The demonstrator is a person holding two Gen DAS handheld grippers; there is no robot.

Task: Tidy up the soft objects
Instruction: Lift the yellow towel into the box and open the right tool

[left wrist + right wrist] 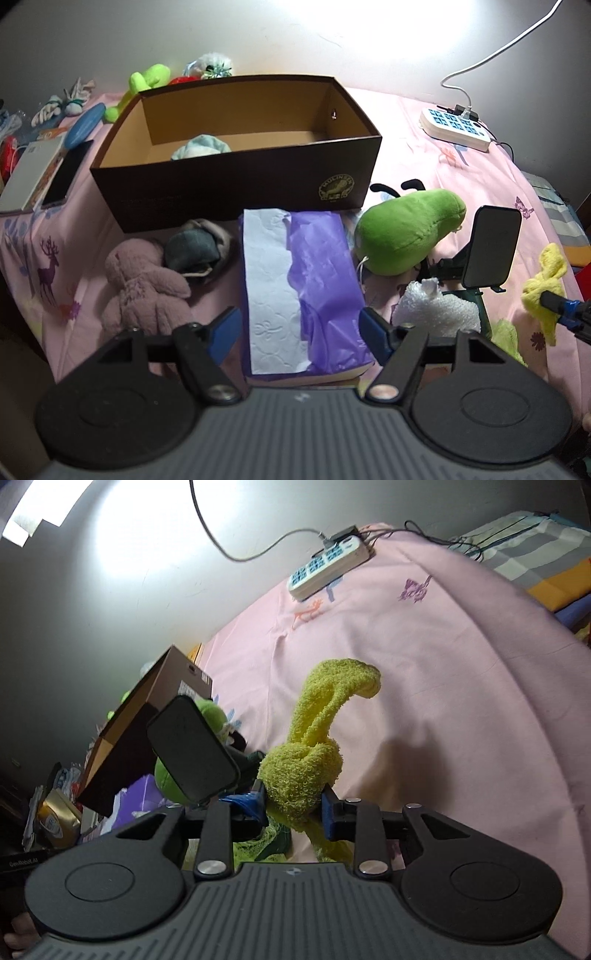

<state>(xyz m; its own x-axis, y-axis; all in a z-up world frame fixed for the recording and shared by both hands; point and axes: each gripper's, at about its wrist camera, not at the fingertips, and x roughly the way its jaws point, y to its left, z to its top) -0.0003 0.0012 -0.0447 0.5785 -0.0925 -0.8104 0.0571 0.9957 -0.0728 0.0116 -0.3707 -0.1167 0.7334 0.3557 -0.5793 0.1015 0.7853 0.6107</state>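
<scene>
My right gripper [293,806] is shut on a knotted yellow fuzzy sock [301,771], lifted off the pink bedsheet [443,686]; the same yellow sock [545,284] shows at the right edge of the left wrist view. My left gripper [299,334] stands open above a purple tissue pack [306,284], its blue pads on either side and apart from it. Behind the pack is a dark brown cardboard box [236,188], open on top, with a pale blue soft item [201,147] inside. A pink plush [144,284], a grey rolled sock [195,249], a green plush [406,229] and a white fuzzy sock [436,308] lie around the pack.
A phone on a black stand [491,251] rises right of the green plush. A white power strip [456,129] with cables lies at the back right. More toys [147,79] sit behind the box, and a phone and booklet [44,173] lie to its left.
</scene>
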